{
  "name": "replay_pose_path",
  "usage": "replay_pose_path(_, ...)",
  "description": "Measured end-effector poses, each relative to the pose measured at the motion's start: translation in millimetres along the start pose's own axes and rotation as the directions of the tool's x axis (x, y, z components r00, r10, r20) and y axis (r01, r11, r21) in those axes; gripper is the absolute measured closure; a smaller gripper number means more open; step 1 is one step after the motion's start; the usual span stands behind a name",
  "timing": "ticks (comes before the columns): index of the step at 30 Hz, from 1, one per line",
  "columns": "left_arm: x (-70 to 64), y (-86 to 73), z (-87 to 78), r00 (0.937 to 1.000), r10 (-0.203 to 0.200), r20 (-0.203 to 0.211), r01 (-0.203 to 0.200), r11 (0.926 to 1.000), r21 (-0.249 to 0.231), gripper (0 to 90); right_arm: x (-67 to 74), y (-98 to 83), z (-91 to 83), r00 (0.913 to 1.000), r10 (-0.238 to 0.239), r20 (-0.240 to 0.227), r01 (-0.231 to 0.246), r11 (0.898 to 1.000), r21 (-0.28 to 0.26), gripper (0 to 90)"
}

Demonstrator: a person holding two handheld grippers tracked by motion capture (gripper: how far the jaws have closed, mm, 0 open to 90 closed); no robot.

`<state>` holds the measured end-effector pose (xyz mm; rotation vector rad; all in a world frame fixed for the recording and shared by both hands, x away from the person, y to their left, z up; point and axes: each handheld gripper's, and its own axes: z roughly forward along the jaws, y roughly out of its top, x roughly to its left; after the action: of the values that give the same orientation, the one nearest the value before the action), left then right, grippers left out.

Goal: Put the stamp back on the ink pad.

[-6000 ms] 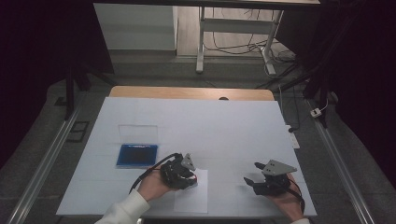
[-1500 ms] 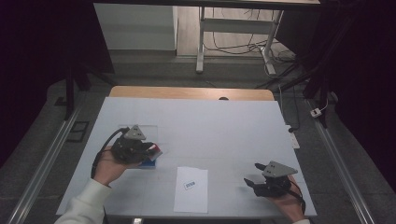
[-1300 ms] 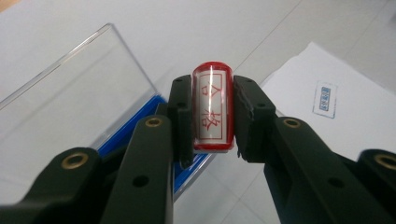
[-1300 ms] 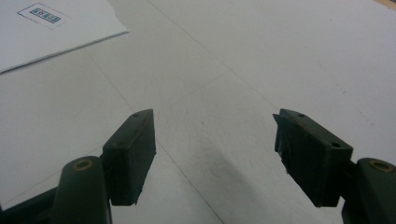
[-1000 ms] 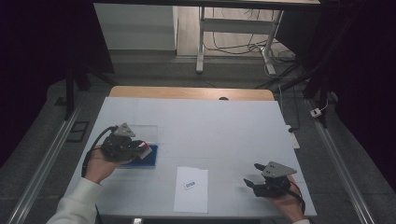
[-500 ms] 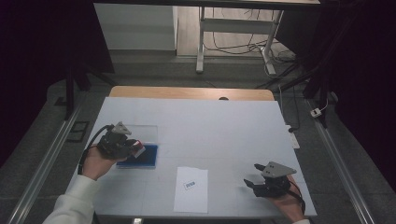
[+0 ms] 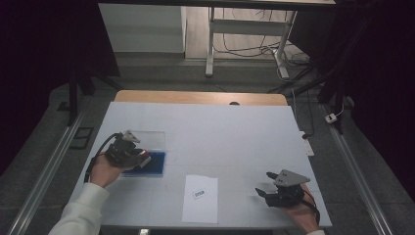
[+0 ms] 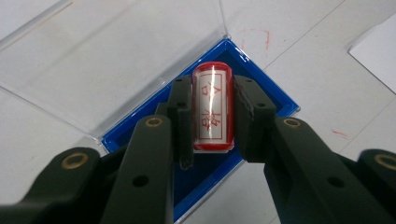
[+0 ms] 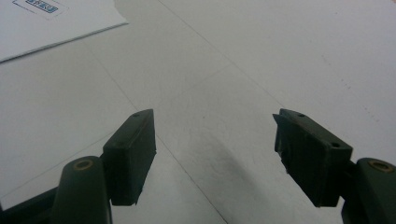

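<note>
Your left gripper [image 8: 212, 116] pinches the red stamp [image 8: 213, 107] over the blue ink pad [image 8: 266, 100]; inking looks underway. Paper [image 7: 200, 198] already bears one mark. Your right gripper [image 9: 215, 154] rests spread on the counter [image 7: 220, 127].

Black left gripper [image 7: 128, 151] at frame left, grey three-cornered plate on top, black cable looping down; white sleeve [image 7: 80, 210]. Black right gripper [image 7: 280, 192] lower right, brass rivets on arms.
</note>
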<state>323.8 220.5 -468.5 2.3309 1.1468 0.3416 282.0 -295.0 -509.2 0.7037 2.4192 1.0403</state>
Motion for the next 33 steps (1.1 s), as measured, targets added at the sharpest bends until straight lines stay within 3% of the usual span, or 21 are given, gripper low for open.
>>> replay_pose_path(13,-2.1,-2.2,12.3,1.0,0.002,0.0,-0.002,0.9995,0.031,69.9,0.1,-0.2,0.0,1.0,0.0,-0.001,0.0,1.0,0.004,29.1)
replay_pose_path(24,-0.9,-3.8,12.2,0.9999,-0.011,0.012,0.011,0.9997,0.021,68.3,0.4,0.0,0.5,1.0,-0.004,-0.001,0.004,1.0,0.007,29.2)
replay_pose_path(28,-1.4,-4.2,8.6,0.9997,-0.017,0.018,0.018,0.9995,-0.025,52.0,0.2,-0.4,0.2,1.0,0.0,-0.001,0.0,1.0,0.004,29.2)
replay_pose_path(33,-6.3,-4.5,-2.1,0.9995,-0.031,0.009,0.032,0.9945,-0.1,38.7,0.1,-0.4,-0.1,1.0,-0.001,-0.001,0.001,1.0,0.003,29.2)
